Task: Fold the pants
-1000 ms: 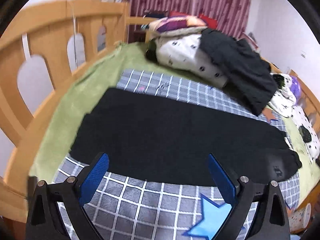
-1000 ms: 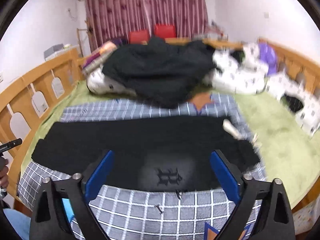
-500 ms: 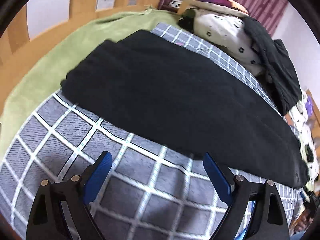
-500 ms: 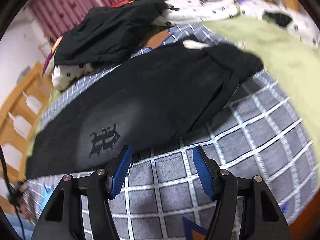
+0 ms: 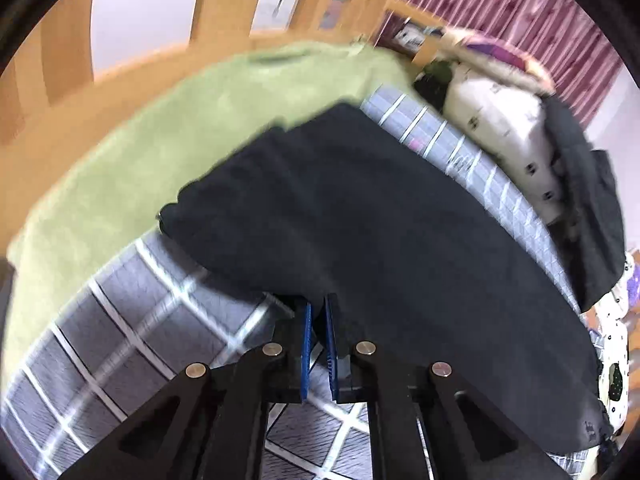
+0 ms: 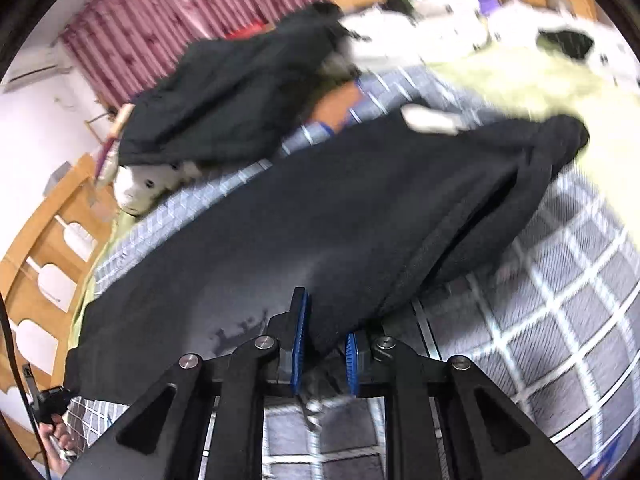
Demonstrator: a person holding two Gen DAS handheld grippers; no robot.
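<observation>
Black pants lie flat, stretched across a grey checked sheet on the bed. My left gripper is shut on the near edge of the pants toward the leg end. In the right wrist view the pants show a dark logo and the waistband end at the right. My right gripper is shut on the near edge of the pants by the logo, with the cloth bunched between its blue pads.
A green blanket lies under the sheet. A wooden bed rail runs along the left. Pillows with a black garment pile up behind the pants. White spotted bedding lies at the far right.
Both grippers have dropped to the near edge of the pants and closed from wide open onto the cloth.
</observation>
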